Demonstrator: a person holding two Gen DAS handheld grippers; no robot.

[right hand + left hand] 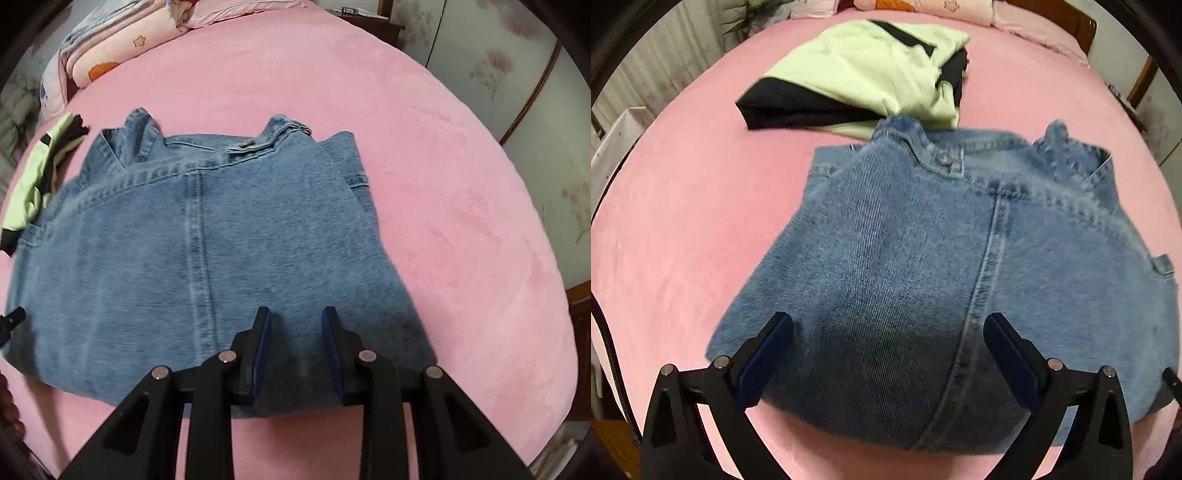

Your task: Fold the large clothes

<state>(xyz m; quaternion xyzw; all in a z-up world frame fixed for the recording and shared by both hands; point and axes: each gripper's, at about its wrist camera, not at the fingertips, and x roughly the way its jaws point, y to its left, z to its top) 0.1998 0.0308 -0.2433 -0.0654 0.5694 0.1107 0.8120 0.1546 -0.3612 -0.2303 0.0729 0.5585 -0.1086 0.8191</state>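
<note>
Jeans [923,266] lie folded on the bed [683,221], just beside a folded green top [871,74]. Left tool [886,354] gapes wide, right tool [296,347] half-open; neither grips. Likely next: pinch near edge, fold toward waistband.

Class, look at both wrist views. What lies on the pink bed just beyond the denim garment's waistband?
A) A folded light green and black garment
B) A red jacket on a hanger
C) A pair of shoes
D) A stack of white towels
A: behind the denim garment, on the pink bed, lies a folded light green and black garment, its edge also showing in the right wrist view.
</note>
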